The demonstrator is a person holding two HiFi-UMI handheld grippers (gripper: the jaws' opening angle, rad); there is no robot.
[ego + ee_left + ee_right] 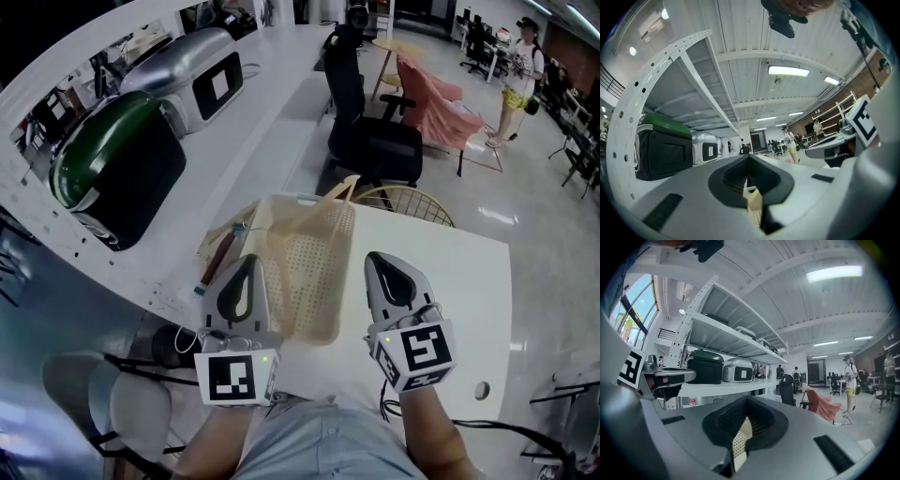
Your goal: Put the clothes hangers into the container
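A cream perforated basket (309,272) stands on the white table (469,281) right in front of me. A pale wooden hanger (339,194) leans out over the basket's far right corner. More pale wood and a brown bar with a blue end (217,260) lie by the basket's left side, partly hidden by it. My left gripper (248,262) hovers at the basket's left wall, its jaws shut with nothing in them. My right gripper (376,260) is just right of the basket, also shut and empty. The basket's cream mesh (754,206) (739,441) shows below the closed jaws in both gripper views.
A green-and-black case (112,169) and silver cases (192,75) sit on the white shelf at left. A black office chair (366,131), a gold wire stool (412,202) and a chair draped in pink cloth (436,103) stand beyond the table. A person (518,80) stands far right.
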